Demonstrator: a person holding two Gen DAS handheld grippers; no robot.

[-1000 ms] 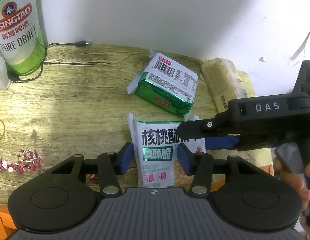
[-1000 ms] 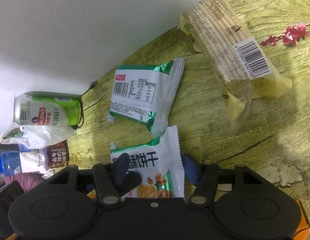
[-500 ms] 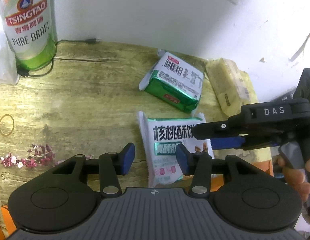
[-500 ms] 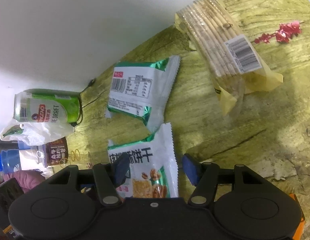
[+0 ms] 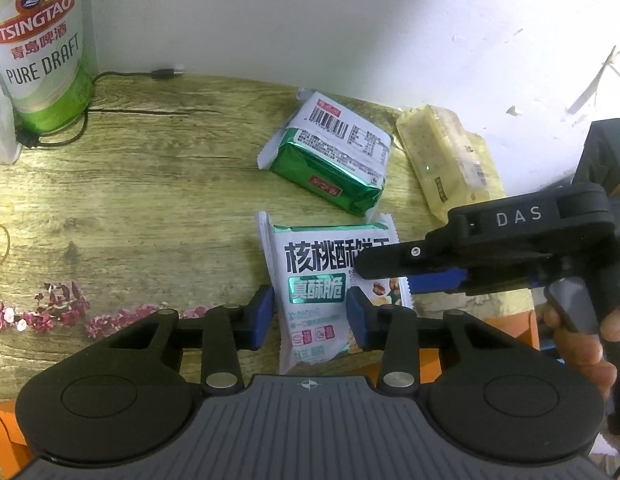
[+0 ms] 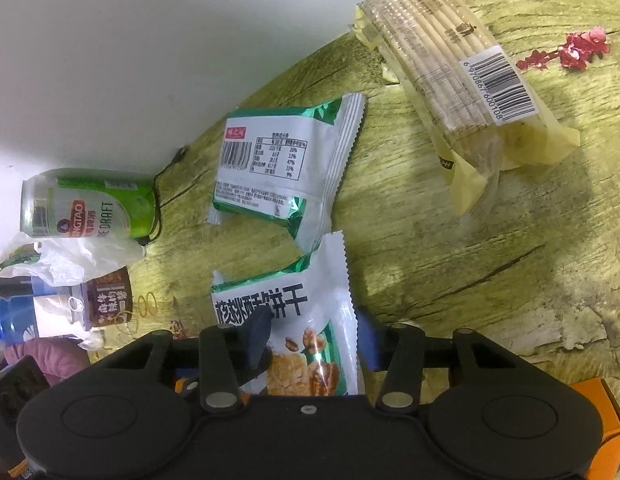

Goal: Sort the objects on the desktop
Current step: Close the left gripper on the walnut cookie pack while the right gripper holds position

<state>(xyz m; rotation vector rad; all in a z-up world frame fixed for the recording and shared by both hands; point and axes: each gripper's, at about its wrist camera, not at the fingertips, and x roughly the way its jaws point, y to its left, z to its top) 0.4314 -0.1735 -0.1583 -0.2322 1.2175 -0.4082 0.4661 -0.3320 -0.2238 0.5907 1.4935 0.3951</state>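
Walnut biscuit packet (image 5: 316,288) gripped from two sides on the wooden desk (image 5: 149,200).

The white-and-green packet, printed with walnuts and biscuit, is lain flat near the desk's front edge, just below a green foil packet (image 5: 330,156) with a barcode. The left gripper (image 5: 310,314) is shut on the packet's lower part, pads pressed against both edges. The right gripper (image 6: 312,338) is seen closing, its blue pads against the packet's sides. A second ago both sets of jaws stood wider, clear of the wrapper. "TSINGTAO PURE DRAFT" is read on the green can (image 5: 39,48); "DAS" is marked on the right gripper's body; a barcode is borne by the cracker sleeve (image 6: 462,76).
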